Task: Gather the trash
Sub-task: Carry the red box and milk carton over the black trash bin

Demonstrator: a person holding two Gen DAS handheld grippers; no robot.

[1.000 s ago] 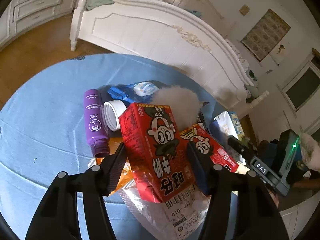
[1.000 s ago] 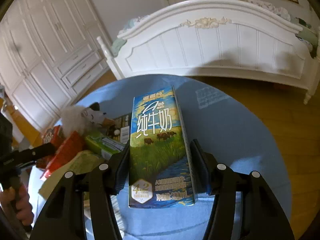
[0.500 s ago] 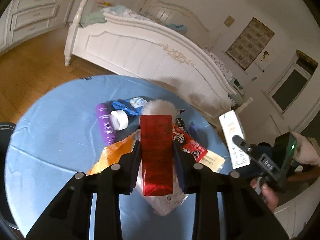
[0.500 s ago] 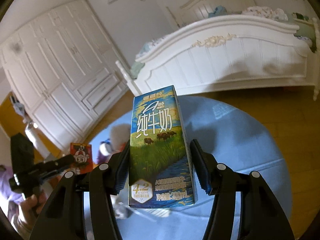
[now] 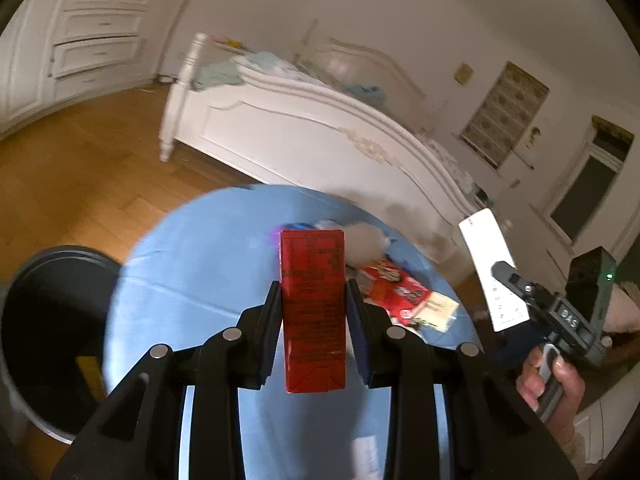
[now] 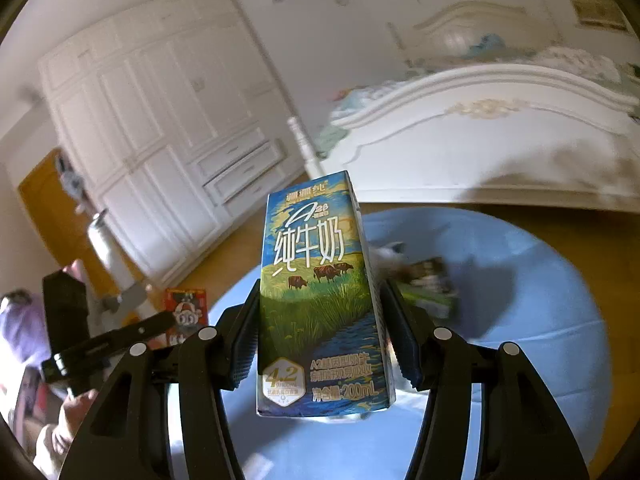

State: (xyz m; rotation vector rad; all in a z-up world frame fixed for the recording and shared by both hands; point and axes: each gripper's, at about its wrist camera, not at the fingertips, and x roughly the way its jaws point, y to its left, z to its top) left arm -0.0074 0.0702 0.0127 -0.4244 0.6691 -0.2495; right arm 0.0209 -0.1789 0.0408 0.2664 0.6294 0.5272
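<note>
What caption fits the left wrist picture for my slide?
Left gripper lifts a red carton over the blue table, beside a black bin.

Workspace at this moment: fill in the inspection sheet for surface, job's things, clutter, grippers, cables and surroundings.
Surface: round table under a blue cloth.
Job's things: red carton and blue milk carton, both upright and lifted clear of the table; black bin on the floor beside it.
Clutter: red wrapper, white fluffy thing, green packet; blurred.
Grippers: left gripper has its jaws clamped on the red carton; right gripper likewise on the milk carton.
Cables: nothing seen.
Surroundings: white bed, white wardrobe, wooden floor.
</note>
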